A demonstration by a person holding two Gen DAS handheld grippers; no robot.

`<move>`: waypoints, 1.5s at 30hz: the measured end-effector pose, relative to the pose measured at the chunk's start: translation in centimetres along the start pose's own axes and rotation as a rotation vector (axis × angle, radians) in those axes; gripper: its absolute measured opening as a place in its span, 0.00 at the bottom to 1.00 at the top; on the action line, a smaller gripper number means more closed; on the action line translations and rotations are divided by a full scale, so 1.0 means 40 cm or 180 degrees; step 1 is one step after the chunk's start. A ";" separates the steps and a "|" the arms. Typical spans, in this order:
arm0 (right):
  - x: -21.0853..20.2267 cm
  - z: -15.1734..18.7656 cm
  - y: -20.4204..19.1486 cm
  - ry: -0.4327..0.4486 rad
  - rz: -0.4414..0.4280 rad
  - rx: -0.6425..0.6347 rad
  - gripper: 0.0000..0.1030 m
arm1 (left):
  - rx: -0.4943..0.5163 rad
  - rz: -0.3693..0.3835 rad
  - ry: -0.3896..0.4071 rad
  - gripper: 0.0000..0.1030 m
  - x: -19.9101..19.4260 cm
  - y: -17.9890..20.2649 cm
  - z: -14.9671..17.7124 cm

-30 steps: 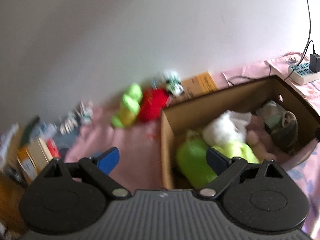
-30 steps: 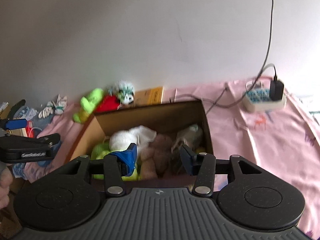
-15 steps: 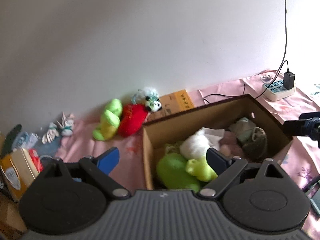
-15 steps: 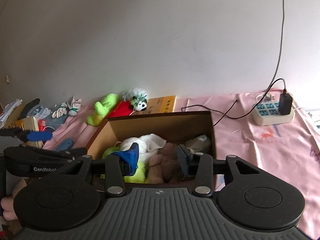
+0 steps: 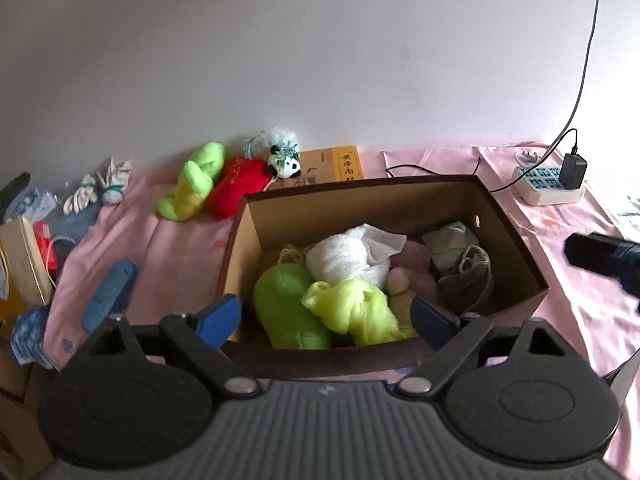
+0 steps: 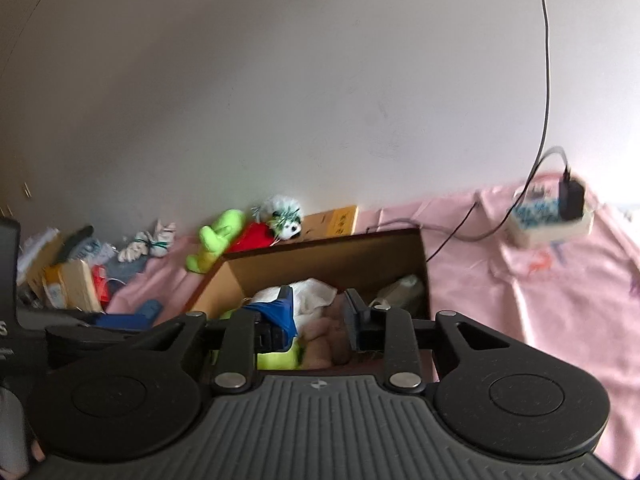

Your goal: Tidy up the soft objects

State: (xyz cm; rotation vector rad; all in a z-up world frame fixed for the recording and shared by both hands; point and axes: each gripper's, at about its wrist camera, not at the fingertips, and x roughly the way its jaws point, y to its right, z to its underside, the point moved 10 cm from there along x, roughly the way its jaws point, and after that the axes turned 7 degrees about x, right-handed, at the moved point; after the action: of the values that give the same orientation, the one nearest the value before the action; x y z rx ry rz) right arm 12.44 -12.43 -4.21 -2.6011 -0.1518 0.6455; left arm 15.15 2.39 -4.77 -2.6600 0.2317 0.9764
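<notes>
A brown cardboard box (image 5: 516, 248) stands on the pink cloth and holds soft things: a green plush (image 5: 288, 300), a lime cloth (image 5: 352, 308), a white towel (image 5: 344, 258), a pink plush (image 5: 416, 272) and a grey-green bundle (image 5: 464, 268). Behind the box lie a lime-yellow plush (image 5: 192, 184), a red plush (image 5: 236, 188) and a small panda toy (image 5: 286, 160). My left gripper (image 5: 326, 318) is open and empty above the box's near wall. My right gripper (image 6: 318, 320) is open and empty over the box (image 6: 328, 256).
A white power strip with a black charger (image 5: 552, 184) and cables lies at the back right. A yellow book (image 5: 332, 166) leans behind the box. A blue item (image 5: 108, 296), white bundles (image 5: 100, 186) and packets (image 5: 24, 264) crowd the left edge.
Both grippers have pulled back and up from the box, so more of the cloth and wall shows. The left view has swung right and centres on the box. Both stay open.
</notes>
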 end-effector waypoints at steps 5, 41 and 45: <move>0.019 0.043 -0.006 -0.0292 0.0039 0.0102 0.10 | -0.0118 0.0076 -0.0095 0.77 0.008 0.006 0.013; 0.098 0.104 -0.021 -0.0380 0.0507 -0.0229 0.14 | -0.0138 -0.0034 -0.0293 0.91 0.110 -0.033 0.046; 0.105 0.110 -0.021 -0.0413 0.0496 -0.0224 0.14 | -0.0118 0.0051 -0.0333 0.91 0.119 -0.030 0.053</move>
State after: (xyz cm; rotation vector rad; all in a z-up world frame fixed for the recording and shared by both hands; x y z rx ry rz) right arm 14.11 -9.04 -9.05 -2.6573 -0.0120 0.8796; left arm 17.79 3.97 -9.15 -2.6342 0.2140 1.1315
